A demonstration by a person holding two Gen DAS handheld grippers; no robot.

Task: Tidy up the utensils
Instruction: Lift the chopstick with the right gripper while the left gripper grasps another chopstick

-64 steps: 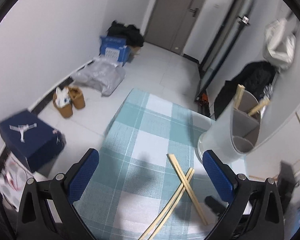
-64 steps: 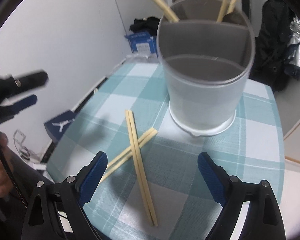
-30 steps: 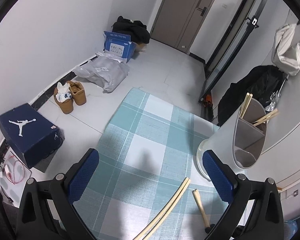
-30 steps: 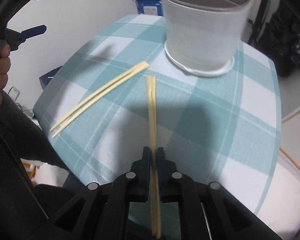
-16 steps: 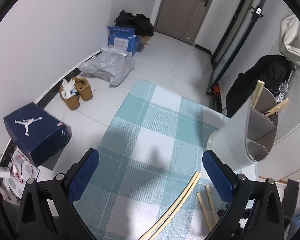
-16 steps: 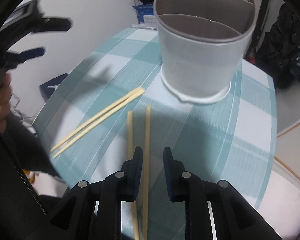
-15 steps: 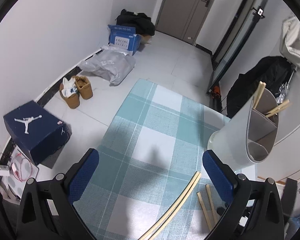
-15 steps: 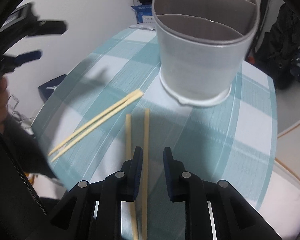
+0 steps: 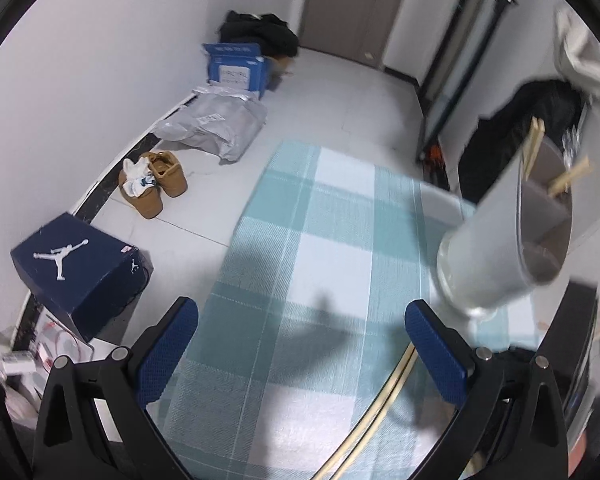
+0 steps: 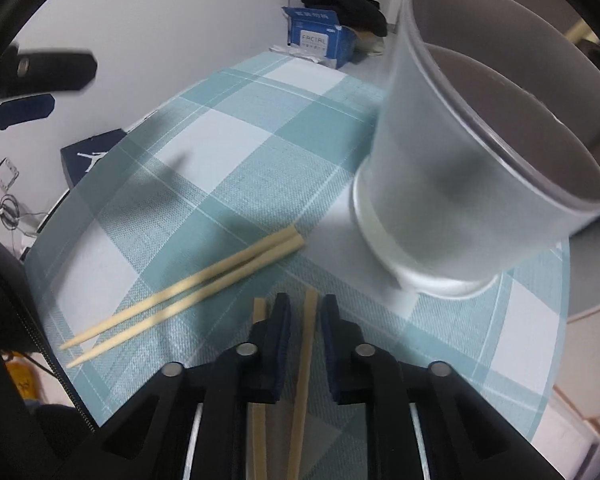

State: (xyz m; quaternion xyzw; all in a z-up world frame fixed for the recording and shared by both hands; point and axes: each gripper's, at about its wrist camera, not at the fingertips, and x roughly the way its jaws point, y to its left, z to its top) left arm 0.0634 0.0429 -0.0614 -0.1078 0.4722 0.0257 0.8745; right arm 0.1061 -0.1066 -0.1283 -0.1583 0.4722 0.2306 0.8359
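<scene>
Holding chopsticks (image 9: 535, 147) in its back compartments (front empty), the divided holder (image 10: 472, 168) stands beyond the right gripper (image 10: 302, 312), closing around one loose chopstick (image 10: 305, 344); left gripper (image 9: 300, 332) gapes empty.

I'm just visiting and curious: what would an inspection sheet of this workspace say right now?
Surface: checked teal tablecloth.
Job's things: frosted divided holder with chopsticks inside; chopstick pair lying loose; two more chopsticks at the right gripper.
Clutter: nothing seen on the cloth.
Grippers: left gripper open, empty; right gripper closing, one chopstick between its jaws, the other outside.
Cables: wires on floor.
Surroundings: shoebox, shoes, bags.
</scene>
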